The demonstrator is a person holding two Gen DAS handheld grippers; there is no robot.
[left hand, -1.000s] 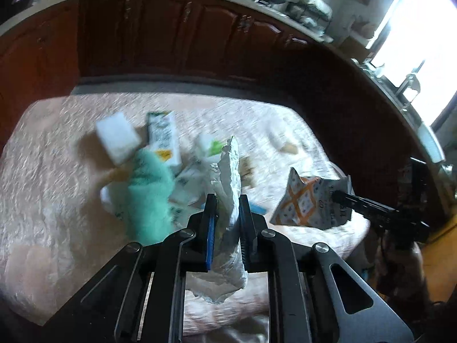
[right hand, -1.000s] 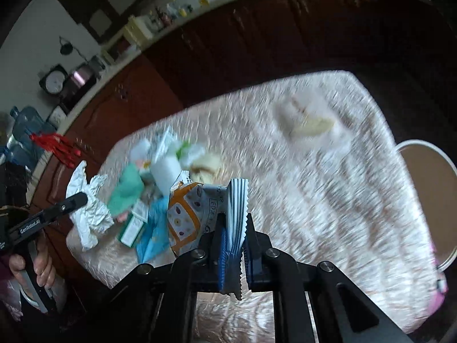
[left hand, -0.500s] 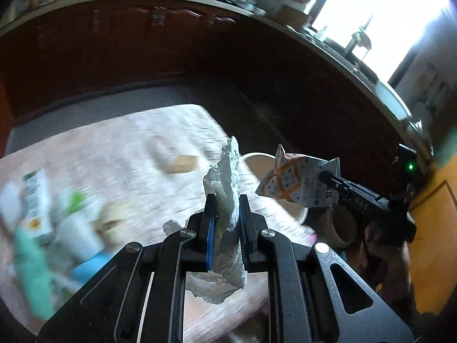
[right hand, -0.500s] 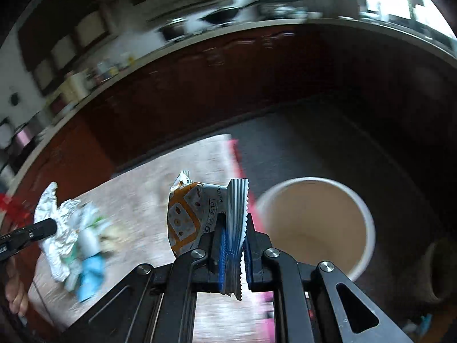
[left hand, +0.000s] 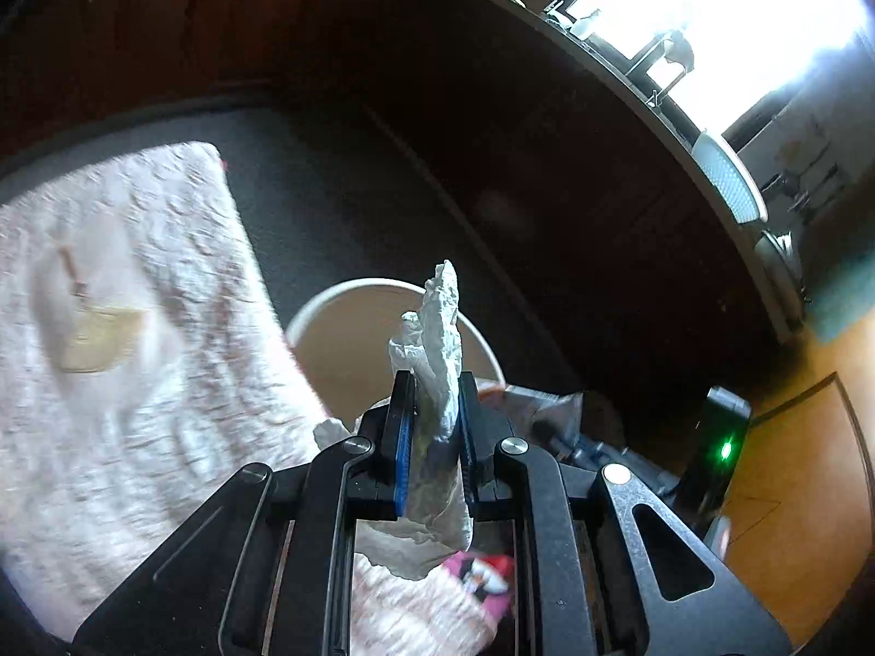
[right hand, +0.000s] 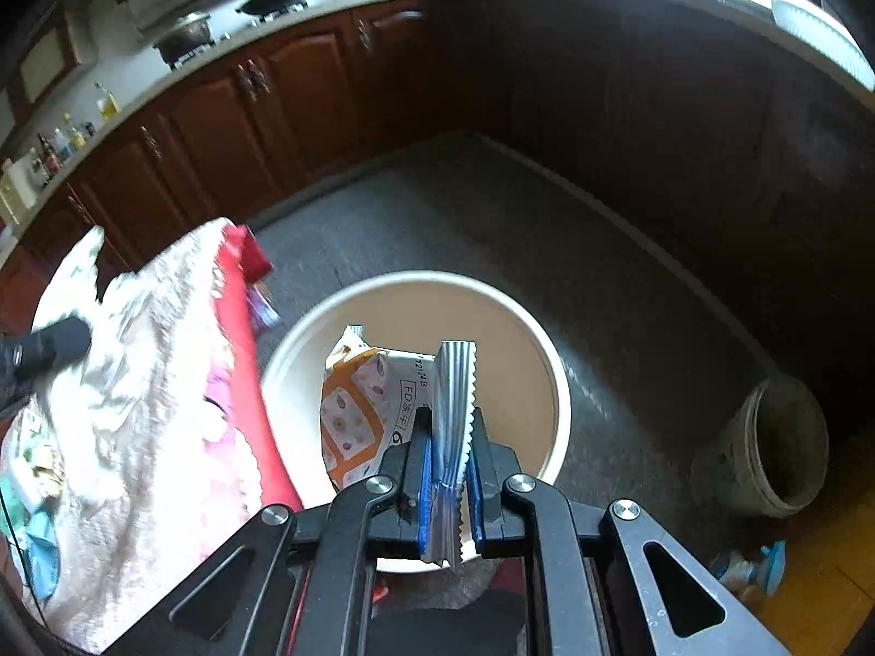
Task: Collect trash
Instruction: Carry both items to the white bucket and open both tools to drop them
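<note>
The right gripper (right hand: 449, 470) clenched a snack wrapper (right hand: 366, 410) above the bin (right hand: 552, 382); the left gripper (left hand: 432, 432) gripped crumpled paper (left hand: 435, 361). Each was best released only once centred over the opening, clear of the rim.

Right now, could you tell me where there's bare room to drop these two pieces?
The round white bin is bare inside, below the snack wrapper; the crumpled tissue hangs near its rim. The grey floor beyond is bare. The table's far-left end is crowded.
</note>
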